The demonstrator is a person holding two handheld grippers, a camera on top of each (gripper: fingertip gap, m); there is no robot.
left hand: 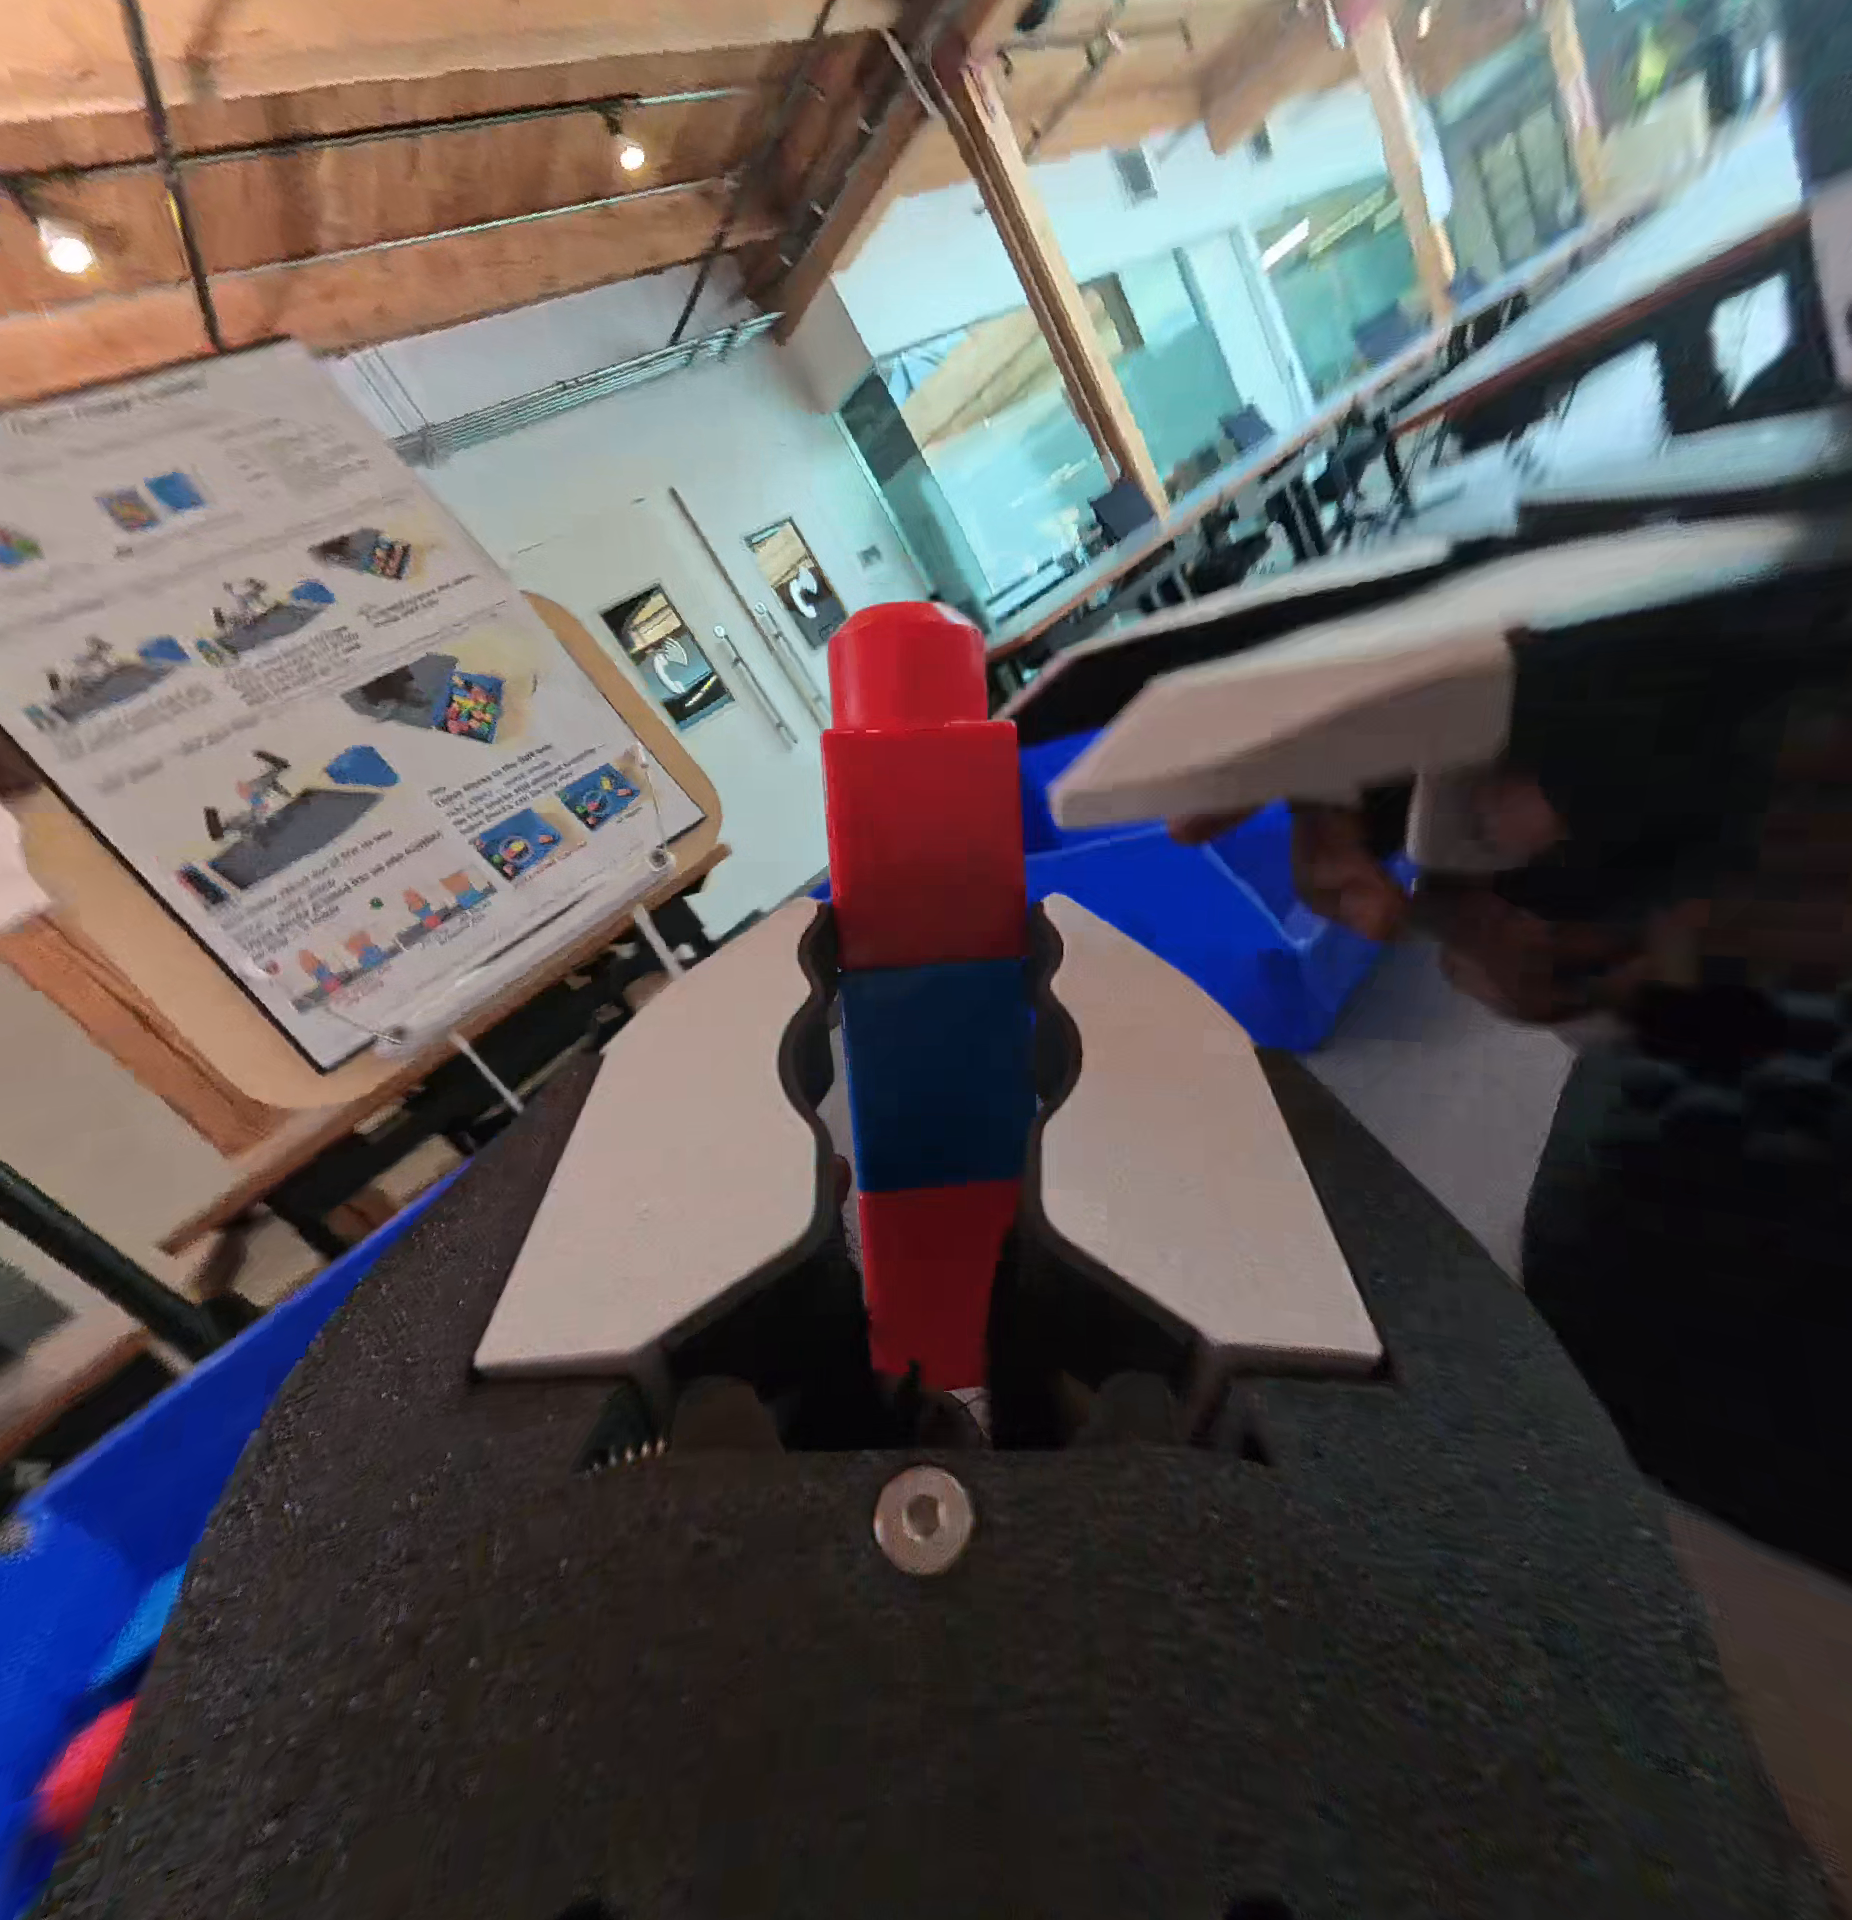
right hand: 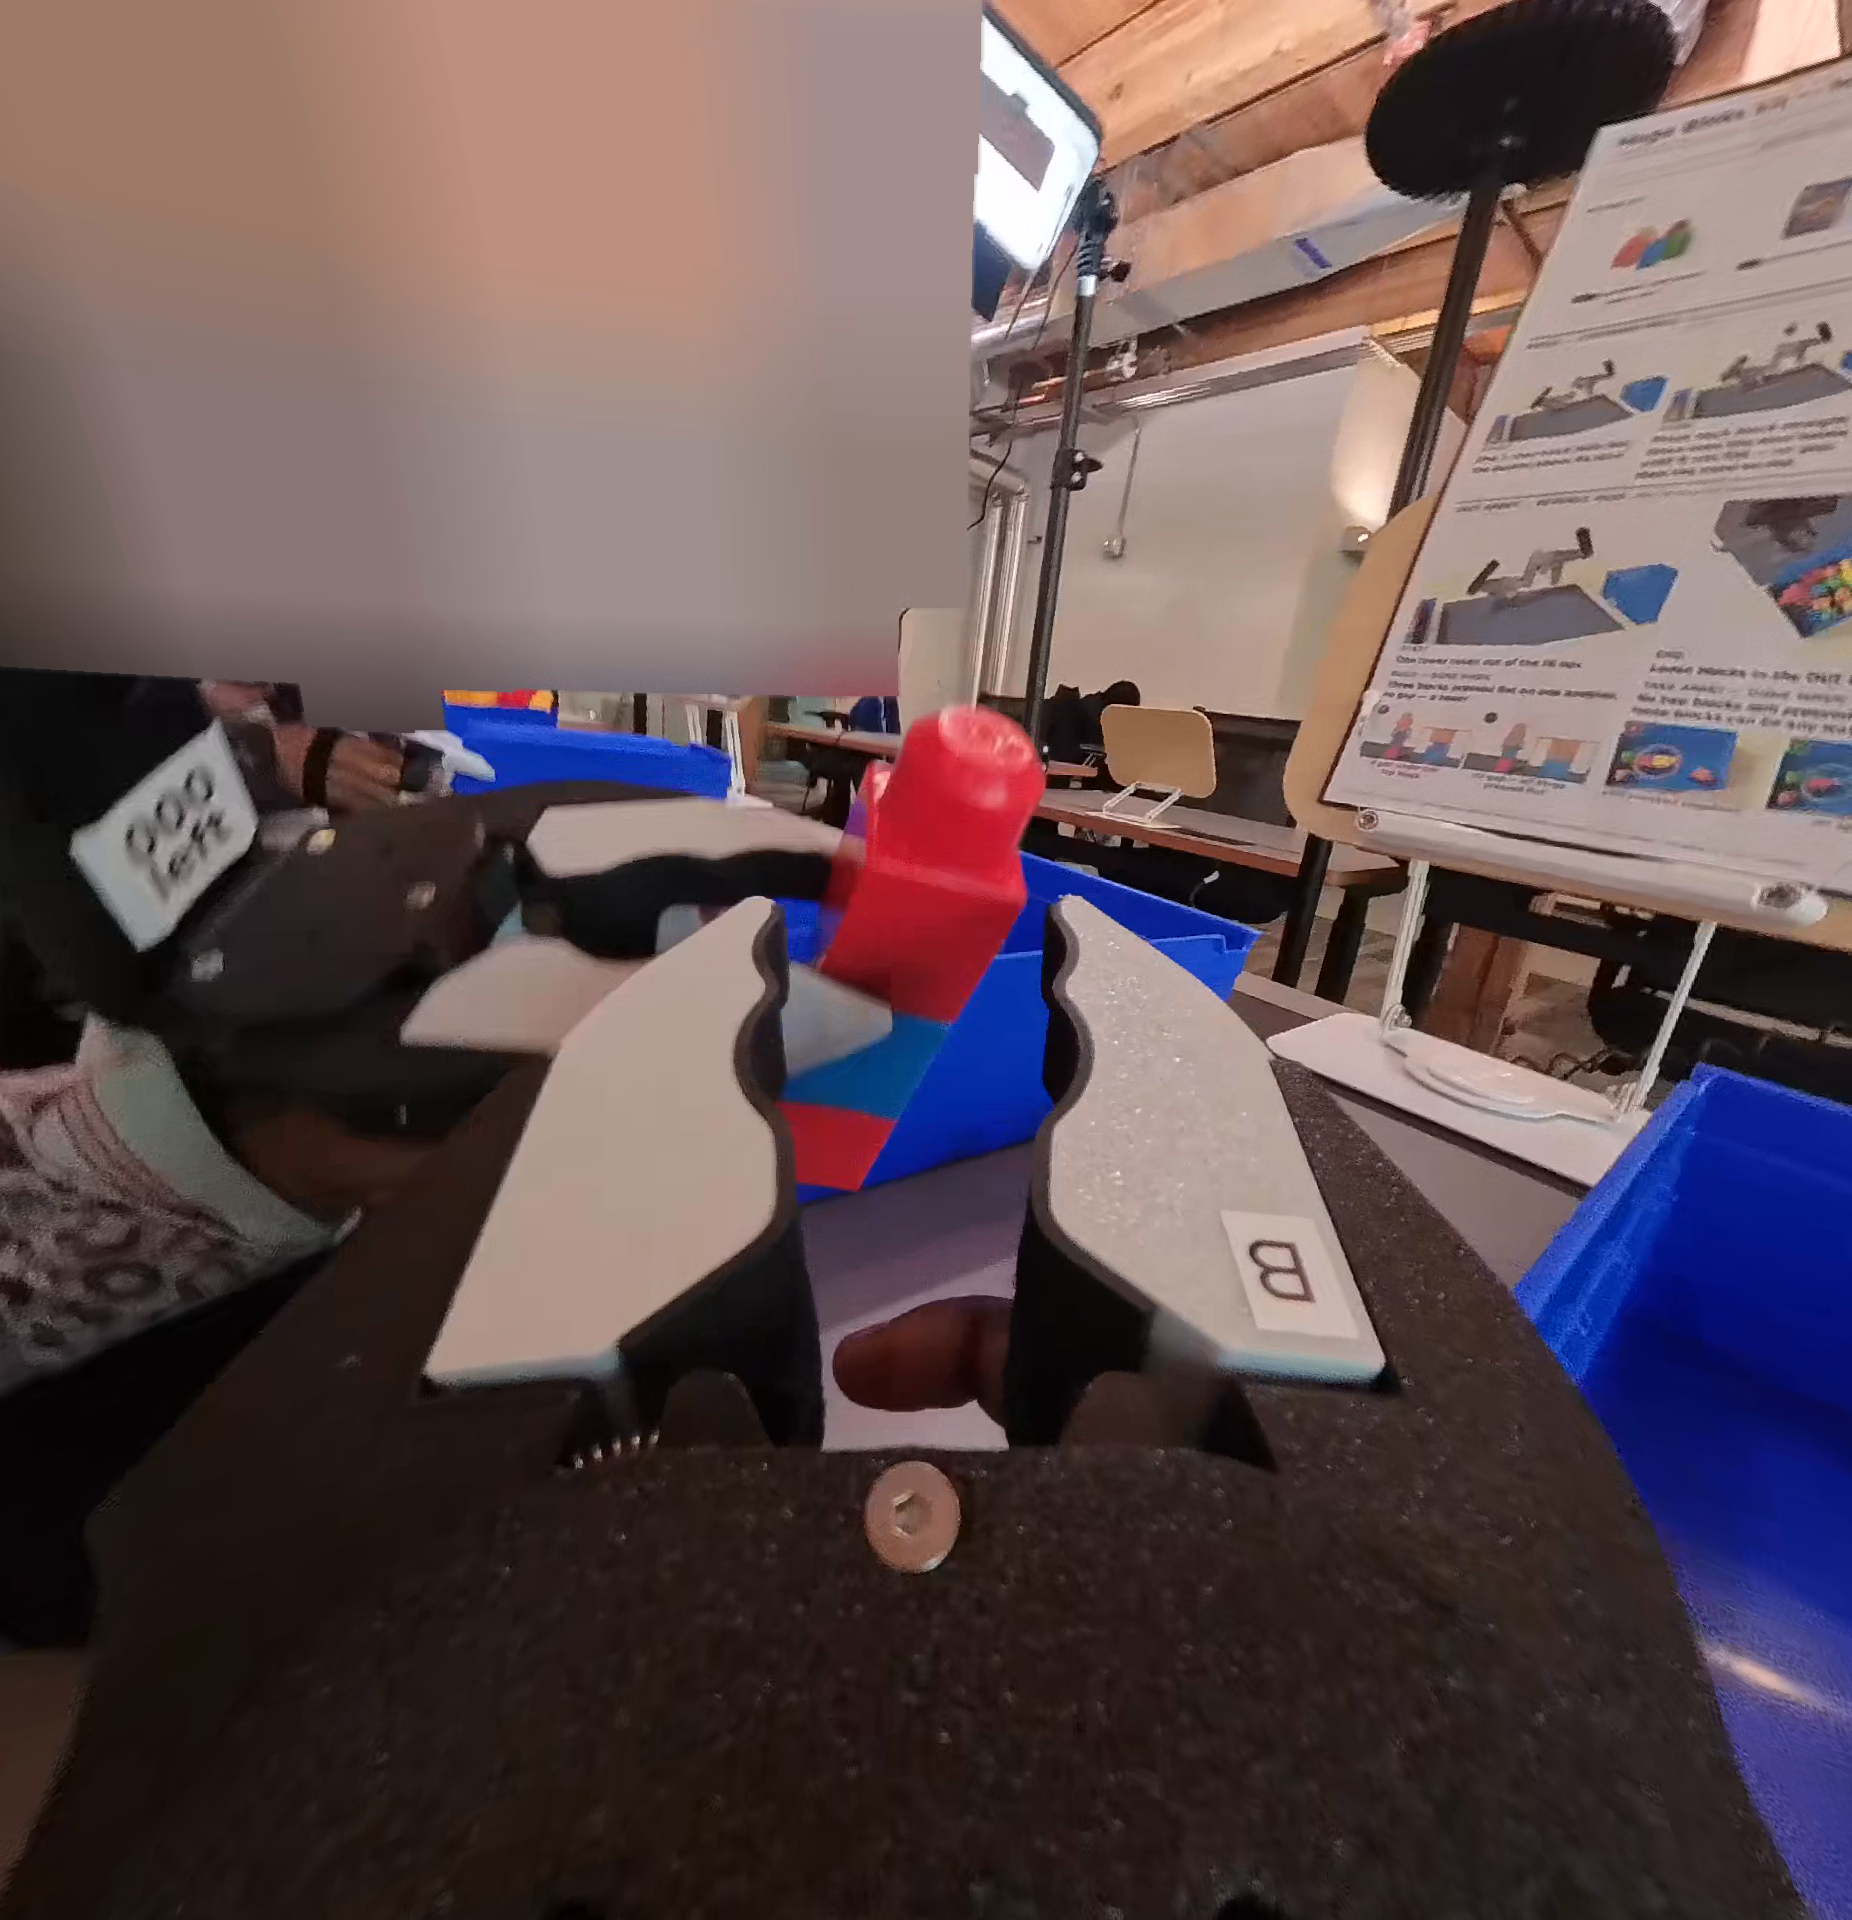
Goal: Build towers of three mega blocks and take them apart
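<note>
Left tongs [left hand: 932,1029] clamped on red-blue-red tower [left hand: 932,1039]; right tongs [right hand: 911,1049] apart, empty, near top block [right hand: 932,883]. Advice: grip top block squarely, pull along tower axis.

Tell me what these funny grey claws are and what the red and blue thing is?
The claws are grippers, like big tweezers. A person holds one in each hand, and each has a camera looking along its two fingers. So each picture is one gripper's own view.

In the left view, the left gripper is shut on a tower of three blocks: red, blue, red. The right gripper shows at the side, apart from the tower.

In the right view, the right gripper is open and empty. Ahead of it you see the same tower, tilted, in the left gripper.

Blue bins stand around, and a poster on a stand.
</note>
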